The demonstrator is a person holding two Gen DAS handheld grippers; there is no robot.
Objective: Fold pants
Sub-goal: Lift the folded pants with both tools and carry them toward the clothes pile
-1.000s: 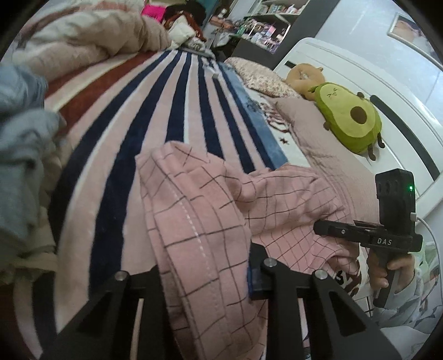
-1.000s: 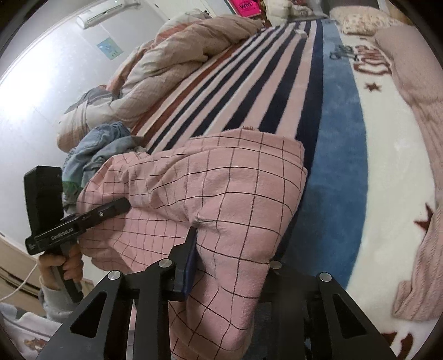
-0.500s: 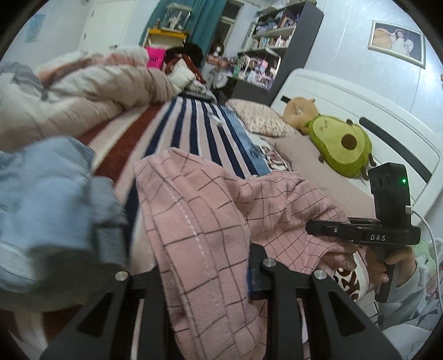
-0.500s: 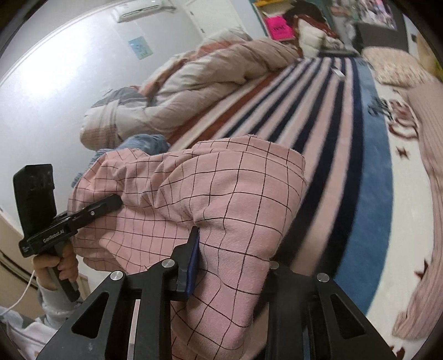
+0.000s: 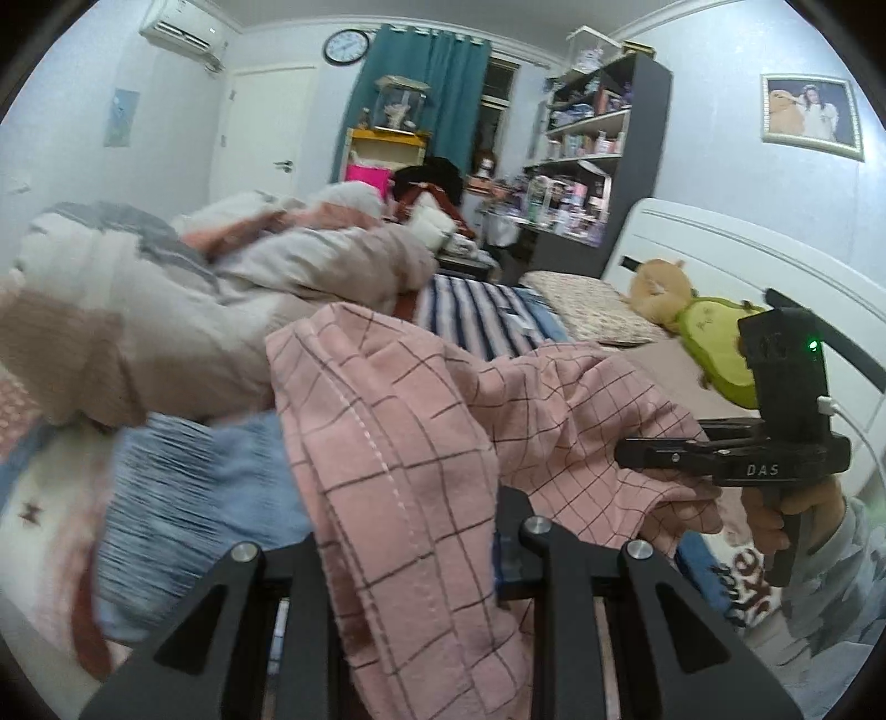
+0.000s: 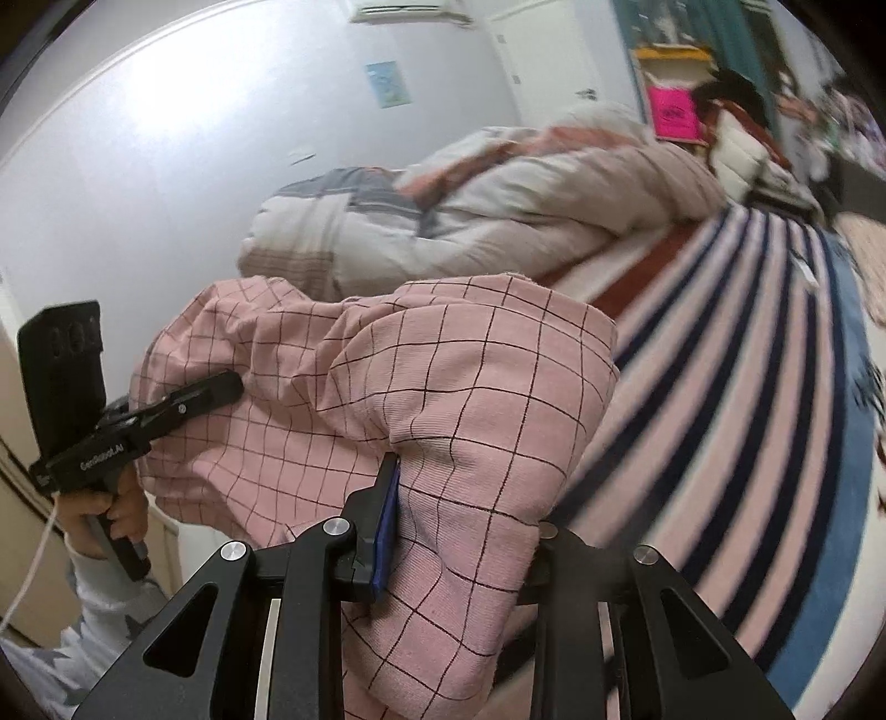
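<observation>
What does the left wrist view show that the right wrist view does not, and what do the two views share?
Only the left wrist view shows the wall clock, the bookshelf, the framed picture, the avocado plush and the right gripper.

Only the right wrist view shows the left gripper side-on.

Both show the pink checked pants clamped by each gripper, the rumpled duvet, the striped blanket and the pink box.

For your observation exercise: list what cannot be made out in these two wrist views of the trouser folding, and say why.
- Pink checked pants: legs and hems, left wrist view, cut off by the bottom edge.
- Blue fabric heap: what garment it is, left wrist view, motion blur.
- Right gripper: far finger, right wrist view, covered by cloth.
</observation>
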